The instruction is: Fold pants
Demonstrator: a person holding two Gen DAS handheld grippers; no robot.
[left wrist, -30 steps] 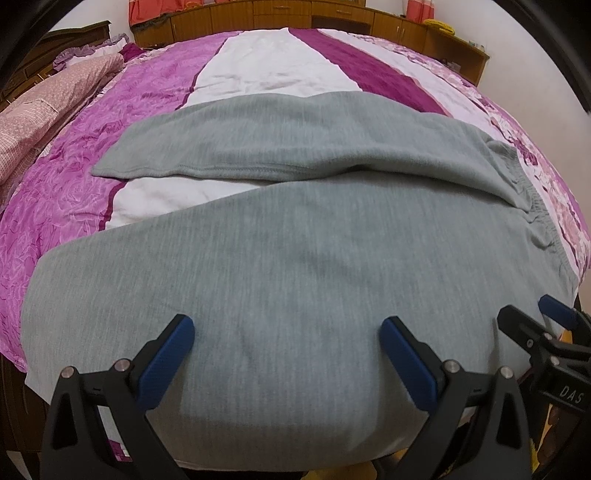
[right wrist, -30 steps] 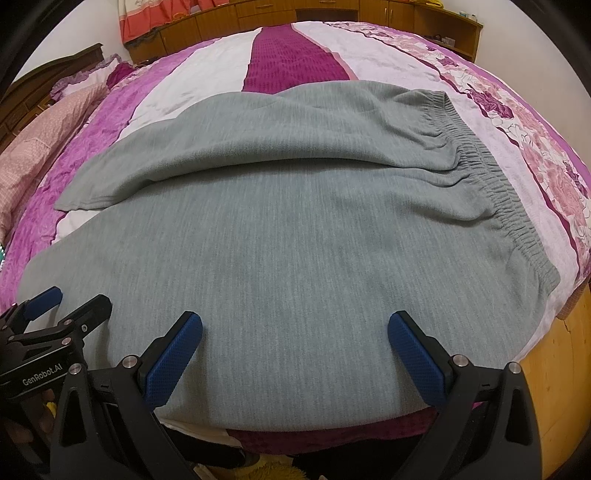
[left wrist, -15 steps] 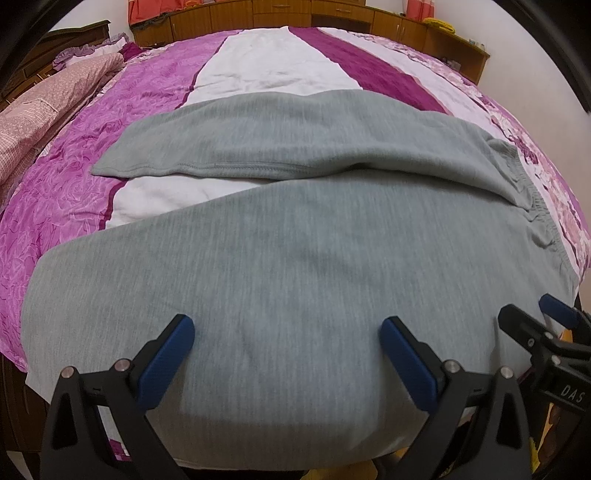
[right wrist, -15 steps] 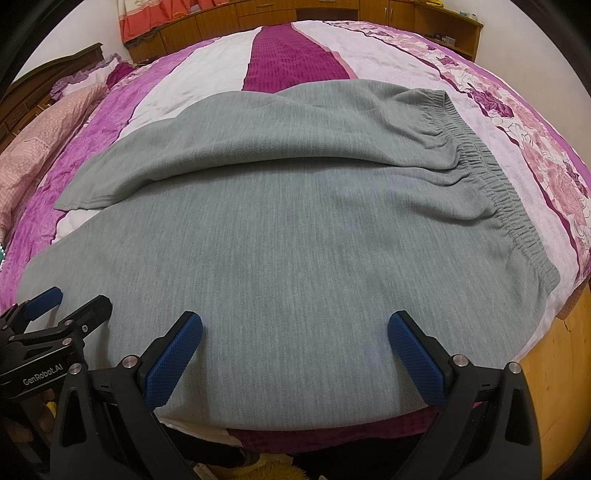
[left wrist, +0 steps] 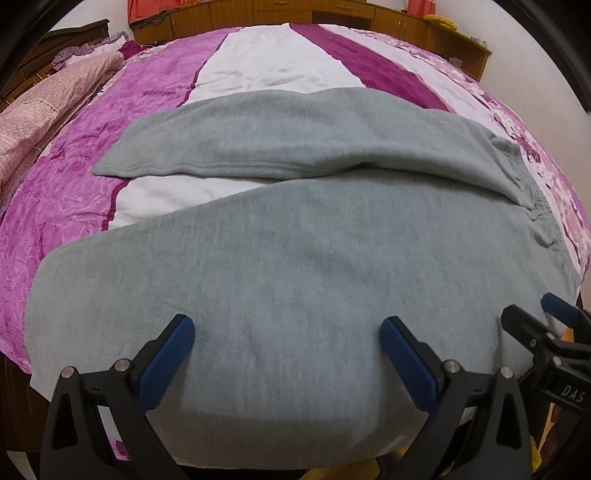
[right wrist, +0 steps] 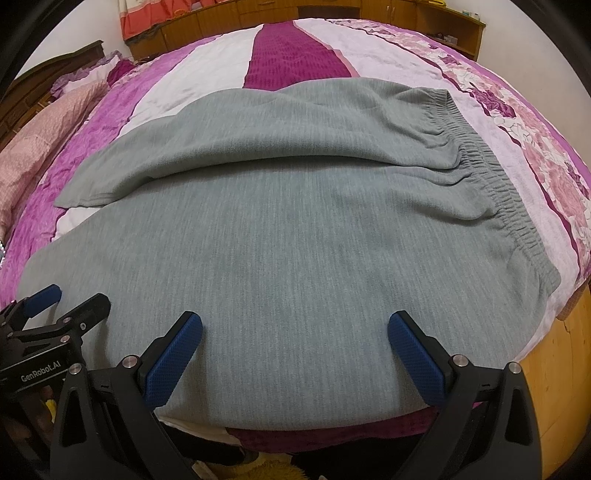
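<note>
Grey pants lie spread flat on the bed, legs pointing left and the elastic waistband at the right. The near leg reaches the bed's front edge; the far leg angles away behind it. My left gripper hovers open over the near leg at the front edge, nothing between its blue pads. My right gripper is open too, over the near leg closer to the waist. Each gripper shows at the edge of the other's view: the right one and the left one.
The bed carries a purple, white and magenta striped cover with pink florals at the right. Pink pillows lie at the far left. Wooden cabinets run along the far wall. A wooden bed edge shows at the lower right.
Both views have crept slightly forward over the pants. The pants lie as before and both grippers remain open.
</note>
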